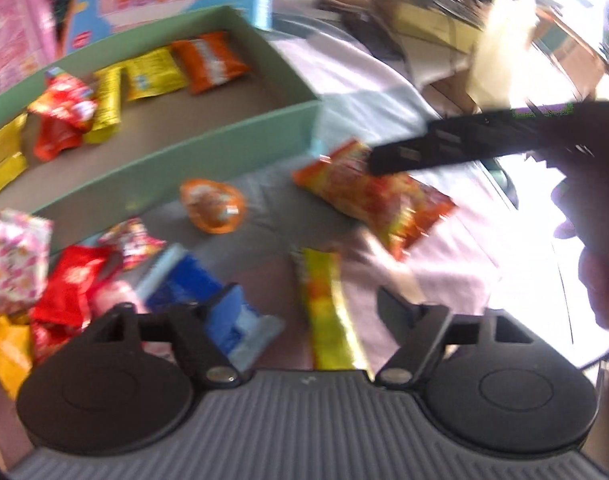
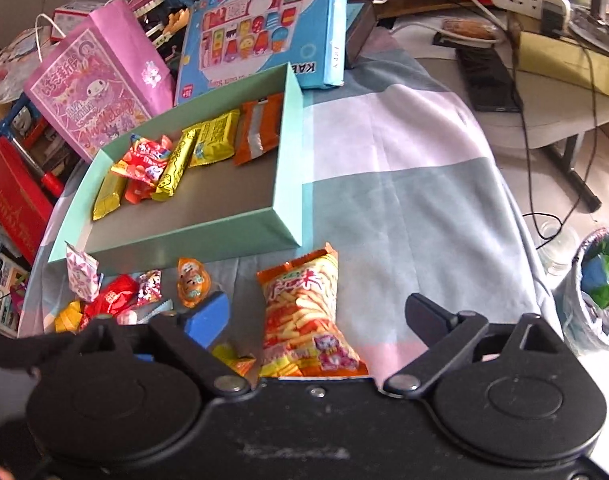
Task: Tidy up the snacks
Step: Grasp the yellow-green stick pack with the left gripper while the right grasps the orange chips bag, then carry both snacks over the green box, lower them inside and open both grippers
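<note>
Snacks lie in two groups on the counter (image 2: 404,184), which is covered with a cloth of pale pink, grey and blue patches. Some sit inside a shallow mint-green tray (image 2: 292,152): an orange packet (image 2: 260,130) at the far end, then a yellow packet (image 2: 214,138), a narrow yellow bar (image 2: 175,170), a red wrapper (image 2: 144,160) and another yellow packet (image 2: 108,196), all in a loose row along the tray's back wall. The rest lie loose in front of the tray: a large orange bag of stick-shaped crisps (image 2: 304,316), a small orange round-topped pack (image 2: 191,282), a pink patterned pouch (image 2: 81,274), a red packet (image 2: 112,298) and a blue wrapper (image 1: 184,284). In the left wrist view a long yellow-green stick pack (image 1: 328,312) lies between the spread jaws of the left hand-held gripper (image 1: 304,312); the pads do not press on it, though the view is blurred. The right hand-held gripper (image 2: 316,316) also stands open, its jaws on either side of the crisp bag without touching it. In the left view one of its black fingers (image 1: 456,144) crosses above the bag's upper end. Behind the tray lean a blue toy box (image 2: 256,36) and a pink gift bag (image 2: 100,76).
</note>
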`<state>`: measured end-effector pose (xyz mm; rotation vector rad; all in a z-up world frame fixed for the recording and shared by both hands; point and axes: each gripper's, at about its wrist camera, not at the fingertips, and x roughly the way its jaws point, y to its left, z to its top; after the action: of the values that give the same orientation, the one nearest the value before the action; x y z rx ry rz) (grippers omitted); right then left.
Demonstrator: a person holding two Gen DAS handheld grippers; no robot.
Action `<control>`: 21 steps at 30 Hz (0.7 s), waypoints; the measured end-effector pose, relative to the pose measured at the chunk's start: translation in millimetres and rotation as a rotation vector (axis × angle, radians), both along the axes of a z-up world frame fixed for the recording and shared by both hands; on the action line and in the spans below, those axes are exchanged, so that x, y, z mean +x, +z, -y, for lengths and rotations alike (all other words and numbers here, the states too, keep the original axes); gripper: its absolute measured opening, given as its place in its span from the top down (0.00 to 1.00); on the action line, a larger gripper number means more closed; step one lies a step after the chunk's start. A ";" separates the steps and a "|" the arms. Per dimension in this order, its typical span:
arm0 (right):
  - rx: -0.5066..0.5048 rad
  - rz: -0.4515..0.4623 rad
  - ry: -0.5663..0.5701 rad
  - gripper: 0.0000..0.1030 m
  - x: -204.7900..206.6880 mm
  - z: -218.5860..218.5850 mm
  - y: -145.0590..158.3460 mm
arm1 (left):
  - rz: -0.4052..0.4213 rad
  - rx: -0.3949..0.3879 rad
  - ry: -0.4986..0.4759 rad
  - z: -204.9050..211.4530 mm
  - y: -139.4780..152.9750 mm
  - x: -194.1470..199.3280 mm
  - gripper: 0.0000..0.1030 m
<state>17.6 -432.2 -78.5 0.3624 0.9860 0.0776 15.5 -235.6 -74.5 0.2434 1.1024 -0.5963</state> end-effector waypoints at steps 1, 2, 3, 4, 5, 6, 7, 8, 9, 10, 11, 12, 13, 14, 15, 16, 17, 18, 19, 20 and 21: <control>0.001 -0.006 0.005 0.15 3.9 -0.8 -3.4 | 0.006 0.014 -0.022 6.9 -2.8 -2.3 0.42; 0.003 -0.011 0.010 0.21 8.5 -3.0 -6.8 | 0.007 0.028 -0.037 12.8 -6.3 -3.3 0.44; 0.001 -0.017 0.016 0.23 14.5 -7.5 -10.8 | -0.001 0.040 -0.043 17.1 -10.6 -3.1 0.44; 0.000 -0.026 0.026 0.27 18.0 -9.1 -15.5 | -0.015 0.050 -0.041 19.1 -15.4 -1.8 0.44; 0.001 -0.035 0.034 0.32 20.3 -10.4 -20.4 | -0.029 0.061 -0.035 20.0 -19.9 -0.5 0.45; 0.005 -0.041 0.039 0.34 20.7 -11.4 -24.7 | -0.041 0.072 -0.029 20.8 -23.9 0.5 0.45; 0.013 -0.047 0.040 0.37 20.4 -11.4 -28.9 | -0.042 0.078 -0.029 21.0 -25.8 0.4 0.45; 0.022 -0.052 0.042 0.40 19.6 -11.5 -32.8 | -0.031 0.079 -0.033 22.0 -25.2 -0.3 0.46; 0.028 -0.051 0.046 0.43 18.3 -11.7 -36.0 | -0.027 0.082 -0.037 23.1 -25.0 -0.4 0.50; 0.031 -0.049 0.051 0.46 17.7 -13.0 -38.8 | -0.014 0.084 -0.042 24.1 -24.2 -0.6 0.64; 0.026 -0.042 0.052 0.49 17.0 -14.7 -40.8 | -0.002 0.086 -0.044 25.2 -23.4 -0.9 0.83; 0.009 -0.025 0.055 0.52 15.4 -17.4 -40.7 | 0.003 0.086 -0.043 24.9 -23.0 -0.1 0.84; -0.005 -0.015 0.060 0.57 13.8 -19.4 -40.7 | 0.000 0.078 -0.038 24.3 -22.8 1.0 0.84; -0.014 -0.006 0.062 0.61 12.6 -21.5 -40.3 | 0.010 0.078 -0.032 23.6 -22.4 1.2 0.85; -0.025 0.005 0.061 0.62 11.0 -23.3 -40.4 | 0.021 0.083 -0.030 23.3 -22.4 1.7 0.85; -0.024 0.014 0.059 0.63 9.4 -23.0 -40.2 | 0.032 0.084 -0.025 22.5 -21.2 1.4 0.86; -0.013 0.017 0.050 0.64 7.9 -21.5 -40.2 | 0.037 0.079 -0.018 20.9 -19.0 1.6 0.86; 0.002 0.017 0.041 0.64 6.9 -19.9 -40.6 | 0.041 0.071 -0.007 18.5 -16.4 2.5 0.86; 0.013 0.015 0.031 0.64 5.0 -17.9 -40.3 | 0.043 0.062 0.000 16.1 -13.6 3.7 0.86; 0.019 0.015 0.024 0.64 3.1 -16.3 -39.5 | 0.043 0.053 0.005 16.0 -14.1 5.9 0.86; 0.022 0.015 0.019 0.64 1.0 -14.6 -38.2 | 0.041 0.042 0.013 13.2 -10.7 7.1 0.86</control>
<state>18.6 -417.6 -116.7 0.3720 0.9743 0.1089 22.6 -248.7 -85.2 0.2831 1.0764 -0.5550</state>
